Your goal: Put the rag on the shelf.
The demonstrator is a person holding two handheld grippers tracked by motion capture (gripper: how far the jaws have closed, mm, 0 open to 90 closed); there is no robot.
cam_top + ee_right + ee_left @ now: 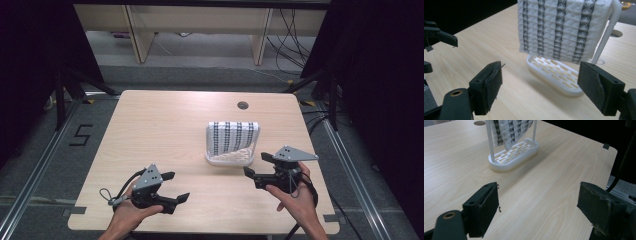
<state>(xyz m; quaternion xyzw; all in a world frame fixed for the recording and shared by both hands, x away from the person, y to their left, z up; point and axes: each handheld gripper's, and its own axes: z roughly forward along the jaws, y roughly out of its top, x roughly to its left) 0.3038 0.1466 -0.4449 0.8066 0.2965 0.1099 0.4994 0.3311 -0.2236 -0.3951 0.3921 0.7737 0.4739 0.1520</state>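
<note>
Both grippers, left gripper [176,186] and right gripper [256,164], have jaws spread wide and hold nothing (hovering above the table [160,130]), near a towel [233,136] draped on a white rack [227,160].

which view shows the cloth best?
Right gripper view: the striped cloth hangs close and sharp on its white rack. The high view shows it small; the left gripper view catches just its lower edge.

A light wooden table [165,130] with rounded corners carries a white rack [231,159] right of its middle; its oval slotted base rests flat on the wood. A white cloth with dark patterned stripes [233,136] hangs over the rack's rail. A round cable hole [243,105] sits near the table's far edge.
</note>
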